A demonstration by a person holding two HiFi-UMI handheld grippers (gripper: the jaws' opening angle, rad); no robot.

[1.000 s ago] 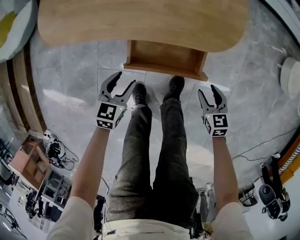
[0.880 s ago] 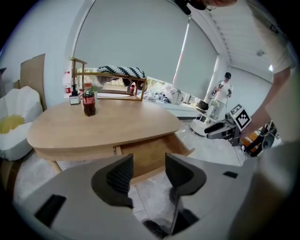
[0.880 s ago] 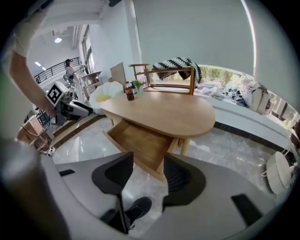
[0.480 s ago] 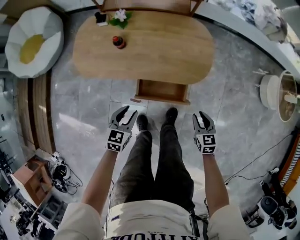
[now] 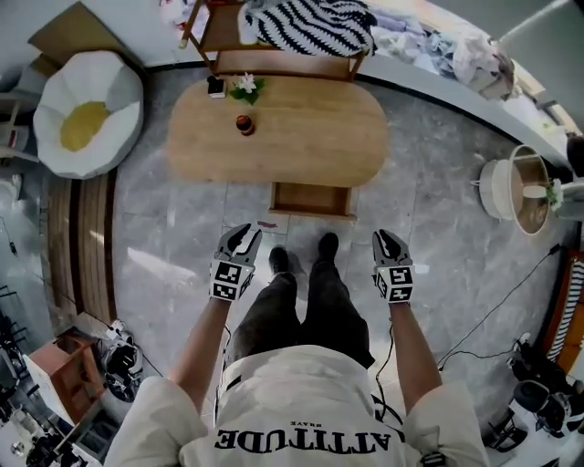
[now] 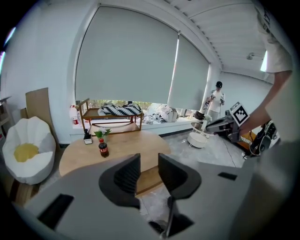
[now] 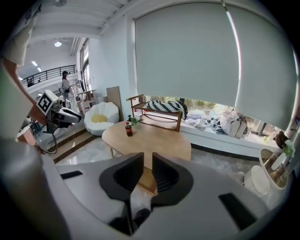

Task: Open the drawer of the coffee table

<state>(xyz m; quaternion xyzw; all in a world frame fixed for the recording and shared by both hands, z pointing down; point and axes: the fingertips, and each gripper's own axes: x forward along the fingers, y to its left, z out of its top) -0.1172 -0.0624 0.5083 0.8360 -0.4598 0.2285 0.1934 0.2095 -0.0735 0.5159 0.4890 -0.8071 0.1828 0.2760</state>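
Observation:
The oval wooden coffee table [image 5: 292, 137] stands ahead of the person's shoes, its drawer [image 5: 312, 199] pulled out toward them. Both grippers hang in the air short of the drawer and touch nothing. My left gripper [image 5: 241, 239] is left of the shoes, my right gripper [image 5: 387, 243] to their right. The left gripper [image 6: 149, 160] has just been closing and keeps a clear gap, with nothing in it. The right gripper [image 7: 148, 158] has also just been closing, down to a narrow slit, likewise empty. Table [image 7: 154, 138] and drawer [image 7: 143, 182] lie far beyond the jaws.
A cola bottle [image 5: 245, 124] and a small plant [image 5: 245, 87] stand on the table. A white egg-shaped seat [image 5: 87, 114] is at the far left, a bench with a striped blanket [image 5: 306, 27] behind the table, a white round stand [image 5: 516, 187] at the right. Cables cross the floor.
Both grippers and the head camera have risen well above the floor, so the table and drawer look smaller. Both pairs of jaws have narrowed. The drawer stays pulled out.

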